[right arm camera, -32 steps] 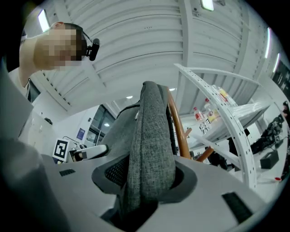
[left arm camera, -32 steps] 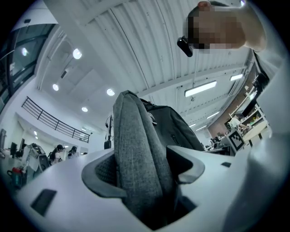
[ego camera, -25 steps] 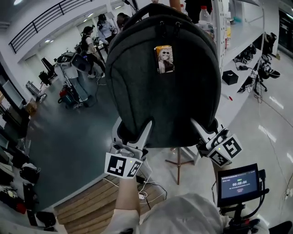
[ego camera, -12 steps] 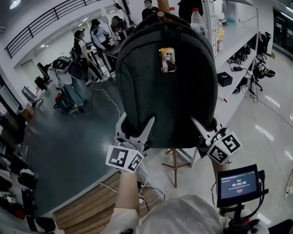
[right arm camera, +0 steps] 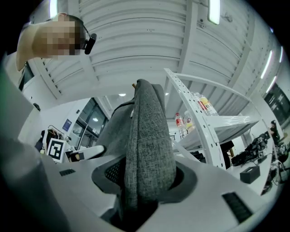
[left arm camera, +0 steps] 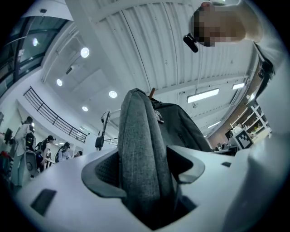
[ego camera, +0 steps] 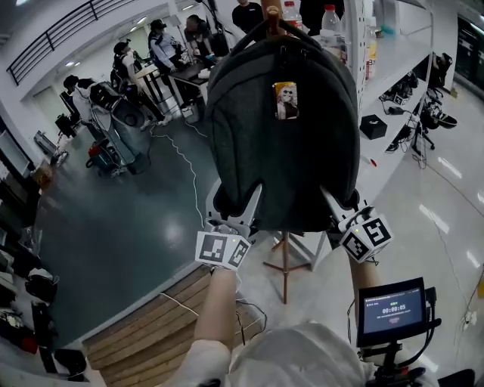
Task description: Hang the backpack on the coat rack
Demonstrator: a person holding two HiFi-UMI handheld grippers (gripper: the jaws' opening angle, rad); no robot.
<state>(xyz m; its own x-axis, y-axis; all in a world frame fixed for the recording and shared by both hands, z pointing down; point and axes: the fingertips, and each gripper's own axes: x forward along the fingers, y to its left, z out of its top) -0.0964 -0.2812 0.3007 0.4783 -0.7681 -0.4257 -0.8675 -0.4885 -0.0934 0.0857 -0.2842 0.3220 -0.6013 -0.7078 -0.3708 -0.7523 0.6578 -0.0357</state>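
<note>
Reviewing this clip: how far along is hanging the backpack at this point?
Done: the backpack is raised, its top level with the wooden top of the coat rack. In hand: the left gripper and the right gripper each clamp a lower corner. Left: whether the top loop is over a peg cannot be seen. It must catch before both grippers release.

Backpack (ego camera: 280, 151) above left tool (ego camera: 237, 198) and right tool (ego camera: 342, 204) (shelf (ego camera: 393, 57) behind).
</note>
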